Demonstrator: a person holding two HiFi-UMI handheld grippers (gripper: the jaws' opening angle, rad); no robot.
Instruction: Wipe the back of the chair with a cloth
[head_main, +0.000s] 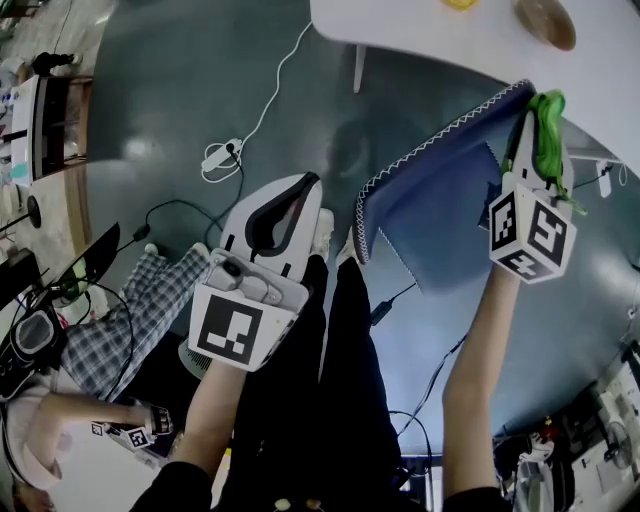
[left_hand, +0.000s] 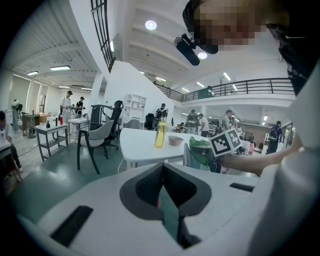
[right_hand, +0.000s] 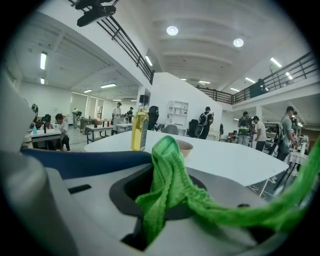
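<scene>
The grey-green floor (head_main: 180, 80) is filling most of the head view, and a white bench (head_main: 420, 30) is curving across the upper right of the frame. Below the bench, right of centre, the chair back (head_main: 430, 195) is showing as a blue panel with a white stitched edge, tilting up towards the upper right. At the lower left a seated person in plaid trousers (head_main: 150, 310) is reaching into the frame. The left hand-held gripper (head_main: 312, 182) is hovering at the centre over the wearer's dark trousers, well apart from the chair back, and its jaws are lying pressed together with nothing between them. The right hand-held gripper (head_main: 527, 125) is pointing up at the chair back's upper right corner and is pinching a green cloth (head_main: 548, 130). The cloth is bunching up between the jaws and trailing off to the right in the right gripper view, where the blue edge is running just beside the jaws at the left; whether cloth and chair are touching cannot be told. On the bench a yellow bottle (right_hand: 139, 129) is standing next to a small bowl (head_main: 545, 22). A white power strip (head_main: 222, 155) is lying on the floor at the upper left.
</scene>
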